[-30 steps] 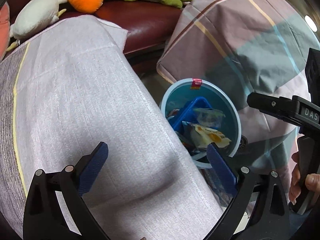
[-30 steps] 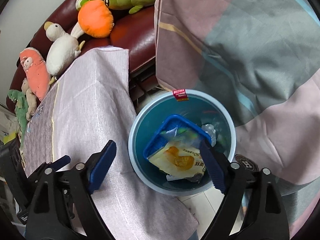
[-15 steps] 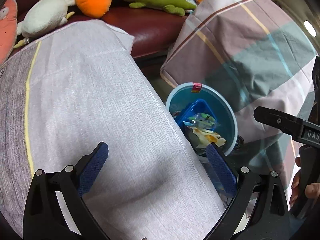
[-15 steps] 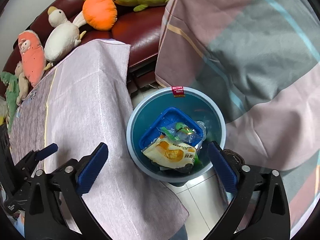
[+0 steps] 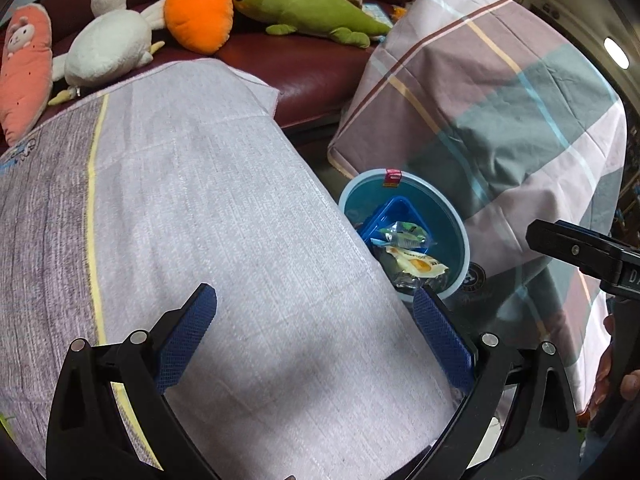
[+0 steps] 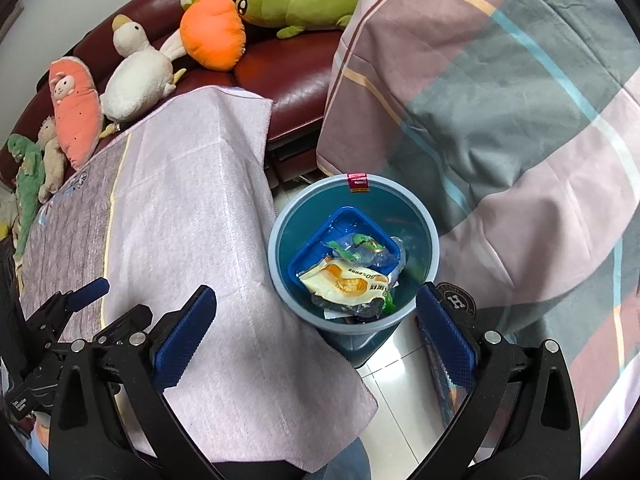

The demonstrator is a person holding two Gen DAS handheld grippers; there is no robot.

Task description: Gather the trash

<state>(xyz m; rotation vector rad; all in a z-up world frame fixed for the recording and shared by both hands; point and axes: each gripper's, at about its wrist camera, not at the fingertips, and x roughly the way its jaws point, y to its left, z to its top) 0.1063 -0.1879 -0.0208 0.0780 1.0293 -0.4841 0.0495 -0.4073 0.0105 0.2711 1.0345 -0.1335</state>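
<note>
A blue round trash bin (image 6: 420,224) (image 5: 450,216) stands on the floor between the cloth-covered table and a checked bedspread. Inside lie a blue plastic tray (image 6: 344,224) (image 5: 394,210), a yellow-and-white snack wrapper (image 6: 344,282) (image 5: 418,262) and a green-printed clear wrapper (image 6: 360,246) (image 5: 404,232). My right gripper (image 6: 316,328) hangs open above the bin's near rim, nothing between its fingers. My left gripper (image 5: 316,328) is open and empty over the tablecloth, left of the bin. The right gripper's black arm (image 5: 580,250) shows in the left wrist view.
A pale pink-grey tablecloth (image 5: 208,216) (image 6: 188,200) drapes over the table edge beside the bin. A dark red sofa (image 6: 288,72) behind carries several plush toys, among them an orange carrot (image 5: 198,10) and a green lizard (image 6: 300,2). The checked bedspread (image 6: 500,100) fills the right. White floor tiles (image 6: 396,392) lie below.
Both grippers have pulled up and back from the bin, which looks smaller now. The right gripper's jaws widened a little; the green-printed wrapper now lies in the bin on the tray.
</note>
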